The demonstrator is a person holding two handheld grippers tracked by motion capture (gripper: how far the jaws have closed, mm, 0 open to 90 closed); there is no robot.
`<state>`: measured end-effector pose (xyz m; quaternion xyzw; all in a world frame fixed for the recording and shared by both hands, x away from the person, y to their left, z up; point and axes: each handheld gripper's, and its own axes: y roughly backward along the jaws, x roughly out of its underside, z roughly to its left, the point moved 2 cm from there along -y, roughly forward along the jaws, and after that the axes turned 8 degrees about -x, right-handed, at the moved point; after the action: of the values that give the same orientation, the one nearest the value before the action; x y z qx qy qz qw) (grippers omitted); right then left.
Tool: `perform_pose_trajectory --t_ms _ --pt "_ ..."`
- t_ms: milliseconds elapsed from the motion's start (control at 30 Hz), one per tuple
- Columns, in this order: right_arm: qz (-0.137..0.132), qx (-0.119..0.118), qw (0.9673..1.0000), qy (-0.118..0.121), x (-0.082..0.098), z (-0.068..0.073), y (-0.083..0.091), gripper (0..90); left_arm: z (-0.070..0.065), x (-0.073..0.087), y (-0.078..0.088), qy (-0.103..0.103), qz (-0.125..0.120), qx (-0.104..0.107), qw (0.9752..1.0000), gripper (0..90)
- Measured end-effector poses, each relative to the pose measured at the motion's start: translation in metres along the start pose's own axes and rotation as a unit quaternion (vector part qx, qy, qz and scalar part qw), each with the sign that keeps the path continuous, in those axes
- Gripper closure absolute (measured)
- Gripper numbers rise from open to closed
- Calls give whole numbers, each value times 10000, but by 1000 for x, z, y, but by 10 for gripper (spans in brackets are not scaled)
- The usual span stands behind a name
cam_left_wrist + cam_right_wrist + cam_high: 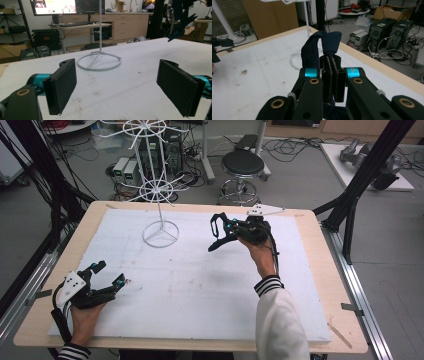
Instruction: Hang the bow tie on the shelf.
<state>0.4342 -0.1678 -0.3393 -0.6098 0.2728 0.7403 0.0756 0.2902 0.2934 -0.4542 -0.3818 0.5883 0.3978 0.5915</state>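
Right gripper [333, 65] clamps a dark blue cloth strip [322, 45] above the white foam board [200, 290].

No readable brand or label shows on cloth or grippers; the lettering on a cardboard box in the left gripper view is too blurred to read. The strip is pinched between the shut pads and loops up over the fingertips [329, 62], hanging in the air to the right of the white wire rack [160, 234]. The left gripper [111, 274] rests near the board's front left corner, its jaws wide apart and empty.
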Motion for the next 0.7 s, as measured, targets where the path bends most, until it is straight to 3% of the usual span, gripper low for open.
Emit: perform_pose_trajectory --t_ms 333,700 --pt "-318 -386 9986 141 -29 14 -25 883 0 0 0 -10 1 -7 10000 168" --pt "-403 -653 9967 260 -48 26 -52 883 0 0 0 30 -2 -10 10000 167"
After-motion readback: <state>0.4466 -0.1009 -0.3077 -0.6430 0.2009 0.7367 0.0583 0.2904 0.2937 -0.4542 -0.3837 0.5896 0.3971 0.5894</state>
